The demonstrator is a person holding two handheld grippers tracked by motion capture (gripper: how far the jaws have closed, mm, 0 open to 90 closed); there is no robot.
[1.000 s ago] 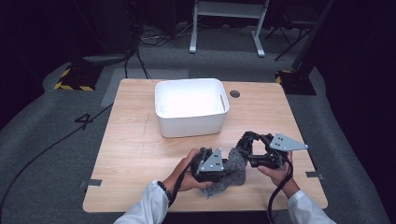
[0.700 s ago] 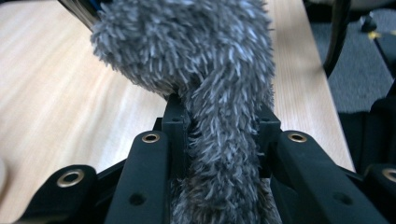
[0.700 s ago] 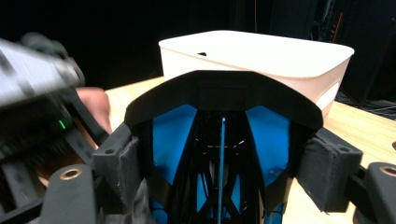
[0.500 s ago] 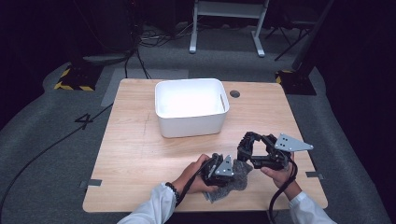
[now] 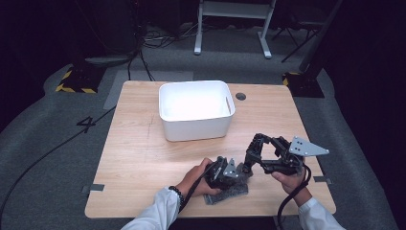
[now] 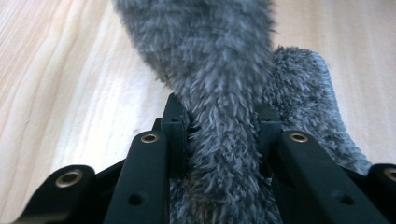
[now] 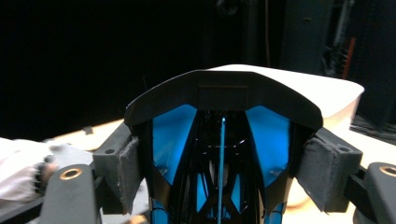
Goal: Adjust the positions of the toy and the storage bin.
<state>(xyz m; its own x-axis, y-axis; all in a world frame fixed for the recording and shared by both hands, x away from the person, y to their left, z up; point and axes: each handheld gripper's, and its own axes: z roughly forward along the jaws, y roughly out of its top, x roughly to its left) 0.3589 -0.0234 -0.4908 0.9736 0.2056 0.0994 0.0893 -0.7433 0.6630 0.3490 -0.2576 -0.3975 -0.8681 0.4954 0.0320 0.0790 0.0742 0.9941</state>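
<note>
The left gripper (image 5: 233, 171) lies low over the near edge of the desk (image 5: 139, 158), the hand wrapped around its body from the left, and its fingers (image 6: 175, 123) are pinching a fold of the grey fluffy cloth (image 6: 224, 93), which rests on the desk right under it. The right gripper (image 5: 252, 155) is held just to the right of the cloth, raised a little and pointing left and forward toward the white bin (image 5: 195, 111). Its fingers (image 7: 128, 168) clamp a black and blue curved object (image 7: 224, 121) between their pads.
</note>
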